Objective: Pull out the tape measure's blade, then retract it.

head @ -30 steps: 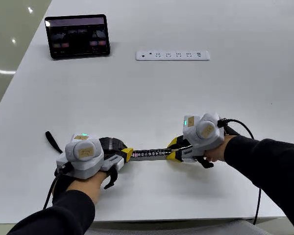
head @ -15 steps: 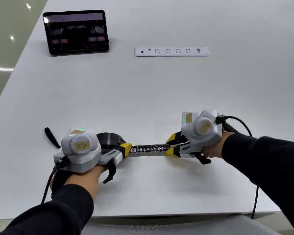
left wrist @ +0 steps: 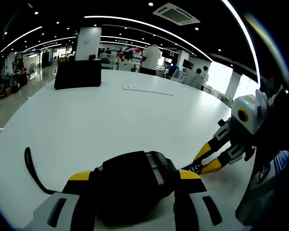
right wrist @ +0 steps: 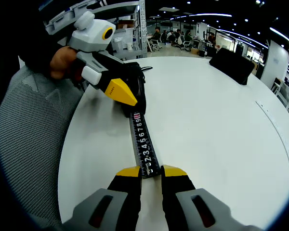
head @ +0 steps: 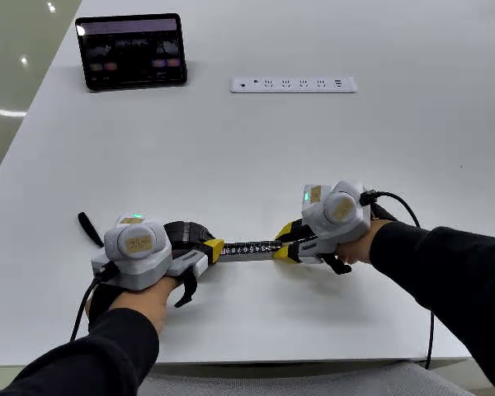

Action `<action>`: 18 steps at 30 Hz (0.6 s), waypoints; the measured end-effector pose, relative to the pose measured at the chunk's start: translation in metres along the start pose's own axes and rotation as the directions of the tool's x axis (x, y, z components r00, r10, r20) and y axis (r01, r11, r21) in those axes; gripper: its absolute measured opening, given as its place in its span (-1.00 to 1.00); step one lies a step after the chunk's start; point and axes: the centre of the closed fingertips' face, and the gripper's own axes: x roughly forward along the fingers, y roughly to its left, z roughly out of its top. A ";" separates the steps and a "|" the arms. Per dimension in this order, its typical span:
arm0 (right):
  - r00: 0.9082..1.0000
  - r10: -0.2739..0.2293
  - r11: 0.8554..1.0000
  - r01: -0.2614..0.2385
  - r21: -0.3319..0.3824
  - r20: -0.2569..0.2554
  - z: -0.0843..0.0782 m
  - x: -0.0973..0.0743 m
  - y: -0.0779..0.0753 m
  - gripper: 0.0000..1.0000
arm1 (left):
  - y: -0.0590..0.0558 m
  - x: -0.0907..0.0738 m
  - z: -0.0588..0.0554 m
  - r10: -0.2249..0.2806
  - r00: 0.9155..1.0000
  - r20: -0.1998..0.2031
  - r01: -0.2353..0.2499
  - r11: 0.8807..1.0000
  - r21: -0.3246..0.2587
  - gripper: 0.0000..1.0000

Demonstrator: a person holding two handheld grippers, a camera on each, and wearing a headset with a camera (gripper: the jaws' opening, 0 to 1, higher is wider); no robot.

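Left hand-held gripper (head: pixel 205 252) clamps the tape measure (head: pixel 184 234); right hand-held gripper (right wrist: pixel 151 171) pinches its blade (right wrist: pixel 141 142).
A short stretch of blade spans between them, near the white counter's (head: pixel 272 157) front edge.

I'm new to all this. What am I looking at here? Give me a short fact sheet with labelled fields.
Left gripper: shut on the black tape measure
Right gripper: shut on the tip of the blade
Blade: partly out, stretched between the two grippers
Surface: white table
Far side: tablet, power strip
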 end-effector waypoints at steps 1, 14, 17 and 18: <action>1.000 0.001 1.000 -0.001 -0.003 -0.001 0.000 0.000 0.000 -0.78 | 0.000 0.000 0.000 -0.001 1.000 0.001 0.001 1.000 -0.002 0.23; 1.000 0.010 1.000 -0.010 -0.020 -0.010 0.004 0.004 0.001 -0.78 | 0.000 0.000 0.001 -0.006 1.000 0.009 0.006 1.000 -0.013 0.23; 1.000 0.011 1.000 -0.011 -0.017 -0.010 0.005 0.005 0.002 -0.78 | 0.001 -0.001 0.002 -0.009 1.000 0.011 0.009 1.000 -0.015 0.23; 1.000 0.012 1.000 -0.012 -0.017 -0.011 0.005 0.006 0.002 -0.78 | 0.001 -0.001 0.002 -0.010 1.000 0.011 0.010 1.000 -0.014 0.23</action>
